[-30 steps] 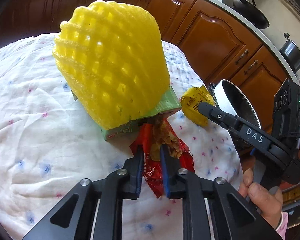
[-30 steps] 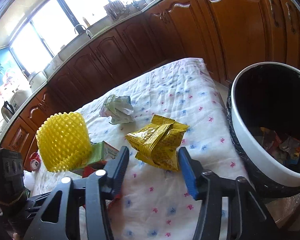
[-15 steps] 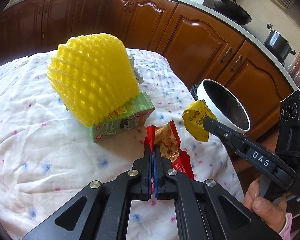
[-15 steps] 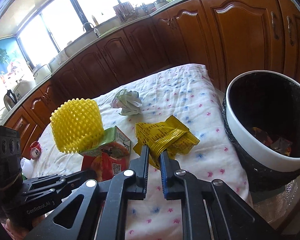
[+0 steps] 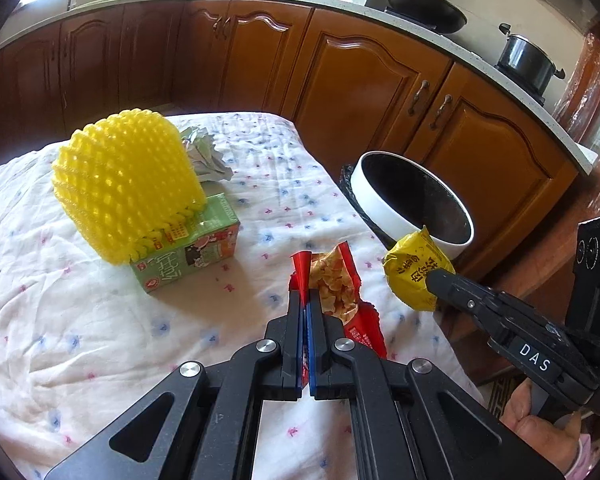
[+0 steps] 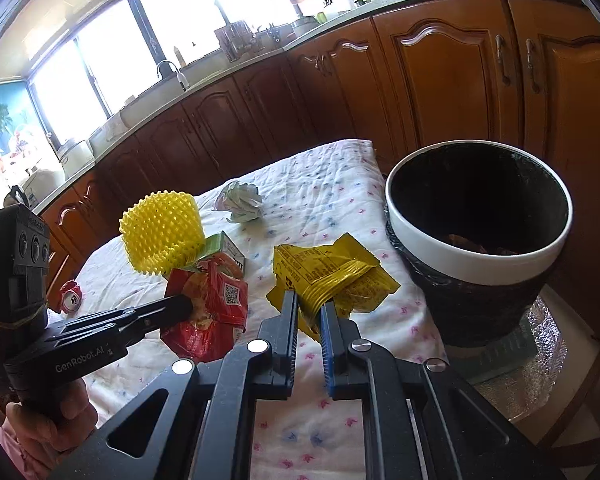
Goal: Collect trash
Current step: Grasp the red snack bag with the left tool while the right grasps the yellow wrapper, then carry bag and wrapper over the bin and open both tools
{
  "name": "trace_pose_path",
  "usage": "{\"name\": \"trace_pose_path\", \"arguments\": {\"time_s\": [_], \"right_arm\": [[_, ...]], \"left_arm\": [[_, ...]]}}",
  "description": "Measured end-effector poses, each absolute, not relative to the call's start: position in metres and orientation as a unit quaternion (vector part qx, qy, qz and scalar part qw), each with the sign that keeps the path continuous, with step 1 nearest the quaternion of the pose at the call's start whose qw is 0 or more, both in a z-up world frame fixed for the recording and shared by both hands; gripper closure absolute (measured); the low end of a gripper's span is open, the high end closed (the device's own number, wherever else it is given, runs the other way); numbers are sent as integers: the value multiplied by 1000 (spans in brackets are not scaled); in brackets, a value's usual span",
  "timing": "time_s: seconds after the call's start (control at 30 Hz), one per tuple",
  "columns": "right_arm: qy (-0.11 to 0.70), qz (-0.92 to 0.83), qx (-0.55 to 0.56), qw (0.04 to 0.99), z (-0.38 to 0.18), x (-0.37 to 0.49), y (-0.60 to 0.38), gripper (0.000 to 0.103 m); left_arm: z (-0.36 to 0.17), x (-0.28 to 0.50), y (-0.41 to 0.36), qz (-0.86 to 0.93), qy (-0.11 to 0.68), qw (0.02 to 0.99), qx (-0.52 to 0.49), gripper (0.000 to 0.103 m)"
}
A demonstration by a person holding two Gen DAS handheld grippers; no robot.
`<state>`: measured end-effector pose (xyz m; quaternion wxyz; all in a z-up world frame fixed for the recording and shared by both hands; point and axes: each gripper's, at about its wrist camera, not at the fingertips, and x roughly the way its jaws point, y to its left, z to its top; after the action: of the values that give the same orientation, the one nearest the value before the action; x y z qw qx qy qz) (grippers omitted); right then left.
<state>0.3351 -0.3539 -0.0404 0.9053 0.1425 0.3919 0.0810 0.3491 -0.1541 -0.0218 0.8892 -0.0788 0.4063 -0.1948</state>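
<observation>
the table (image 5: 100, 340), under a white cloth, fills the lower left of both views. the bin (image 6: 476, 256) stands at the table's edge, right of centre in the right wrist view and centre right in the left wrist view; some trash already lies in it. the yellow net (image 5: 128, 184) sits at centre left on a green carton (image 5: 188, 248), with crumpled paper (image 6: 242, 202) behind them. the left gripper (image 5: 305, 308), low centre in its own view, is clamped on the red wrapper (image 5: 340, 292), which appears lifted off the cloth. the right gripper (image 6: 309, 312), low centre in its view, grips the yellow wrapper (image 6: 332, 276) by a pinched fold, close to the bin rim. step in hand, by judgement: both wrappers are picked and being carried to the bin. the next move calls for bringing each gripper over the bin opening, then parting the fingers so the wrapper drops inside; net, carton and paper remain to collect.
</observation>
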Motion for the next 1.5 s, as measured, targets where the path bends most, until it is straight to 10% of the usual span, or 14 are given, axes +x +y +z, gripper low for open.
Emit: {"name": "trace_pose_path", "arguments": {"time_s": [1.5], "right_arm": [[399,-15,131,907,-22,400,-488,93]], "left_arm": [[-11,501,-330,-234,436,866,71,103]]}}
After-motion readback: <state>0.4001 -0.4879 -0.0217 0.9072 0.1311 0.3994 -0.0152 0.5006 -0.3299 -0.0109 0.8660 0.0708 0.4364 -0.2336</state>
